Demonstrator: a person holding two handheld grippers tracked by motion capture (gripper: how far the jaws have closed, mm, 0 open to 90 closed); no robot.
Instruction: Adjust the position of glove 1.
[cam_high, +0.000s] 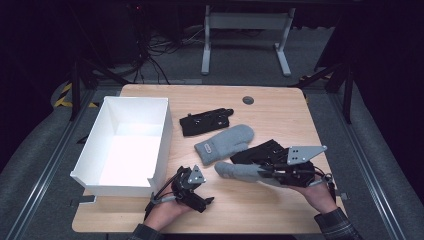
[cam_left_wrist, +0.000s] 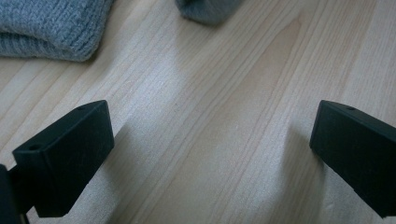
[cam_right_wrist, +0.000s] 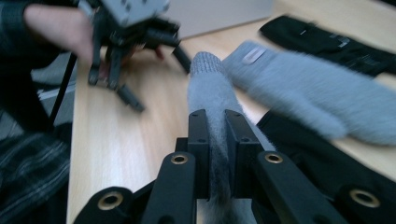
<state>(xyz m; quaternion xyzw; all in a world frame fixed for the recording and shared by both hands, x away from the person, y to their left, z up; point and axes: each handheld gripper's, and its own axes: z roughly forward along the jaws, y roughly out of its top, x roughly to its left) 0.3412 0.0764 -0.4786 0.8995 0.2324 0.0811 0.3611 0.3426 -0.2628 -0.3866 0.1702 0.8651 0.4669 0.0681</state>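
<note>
Near the worktop's right edge, right gripper clamped on a grey mitten, carried toward the white box. Left gripper gaping, empty, beside the box. Risk: soft knit slipping from narrow jaws, or snagging the other mitten.

On the wooden bench an open white box stands at the left. To its right lie a black glove and, nearer the person, a grey mitten. The right tool is clamped on a second grey mitten, whose free end points toward the box; another black glove lies just behind it. The left tool rests low near the box's front corner, holding nothing.
</note>
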